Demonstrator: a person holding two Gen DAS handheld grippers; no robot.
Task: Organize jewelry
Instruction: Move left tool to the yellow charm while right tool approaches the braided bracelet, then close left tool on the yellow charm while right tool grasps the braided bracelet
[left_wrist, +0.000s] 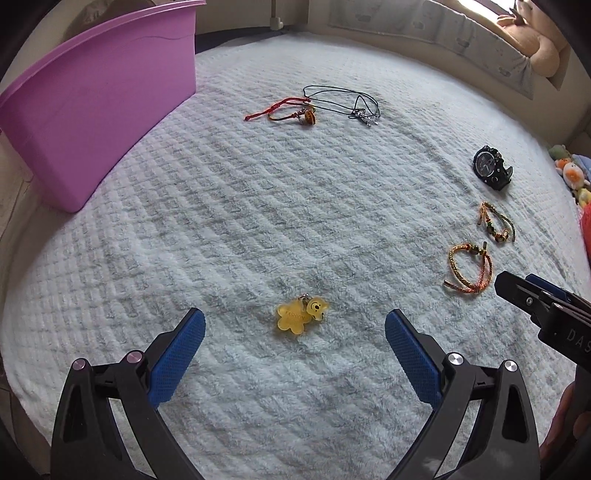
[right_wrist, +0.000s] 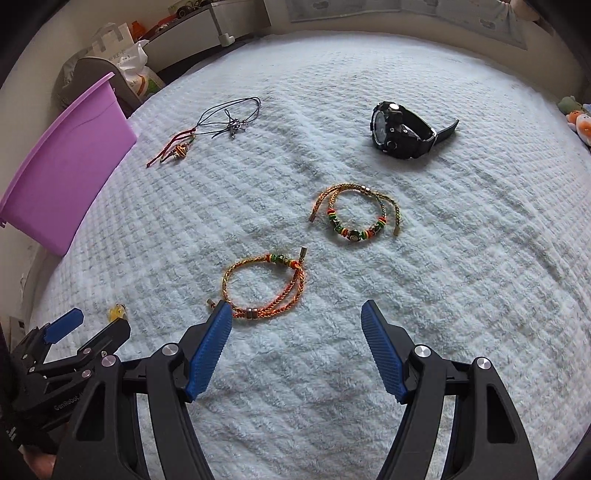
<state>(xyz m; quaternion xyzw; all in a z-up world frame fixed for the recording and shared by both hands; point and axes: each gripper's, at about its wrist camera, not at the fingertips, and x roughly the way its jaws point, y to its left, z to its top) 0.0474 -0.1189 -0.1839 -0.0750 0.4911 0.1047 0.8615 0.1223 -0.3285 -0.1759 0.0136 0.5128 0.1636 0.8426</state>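
My left gripper (left_wrist: 295, 325) is open and empty, its blue pads either side of a yellow flower-and-bear charm (left_wrist: 300, 314) on the white blanket. My right gripper (right_wrist: 296, 314) is open and empty just short of an orange braided bracelet (right_wrist: 264, 286). Beyond that lie a beaded bracelet (right_wrist: 356, 214) and a black watch (right_wrist: 404, 131). A black cord necklace (right_wrist: 231, 118) and a red cord bracelet (right_wrist: 173, 149) lie at the far left, near the purple bin (right_wrist: 62, 177). The right gripper shows at the right edge of the left wrist view (left_wrist: 517, 288), looking shut or nearly shut.
The purple bin (left_wrist: 92, 99) stands at the blanket's left edge. Plush toys (left_wrist: 572, 177) lie off the right edge. Bags and a shelf (right_wrist: 129, 55) stand behind the bin. A fluffy white blanket (left_wrist: 258, 221) covers the whole surface.
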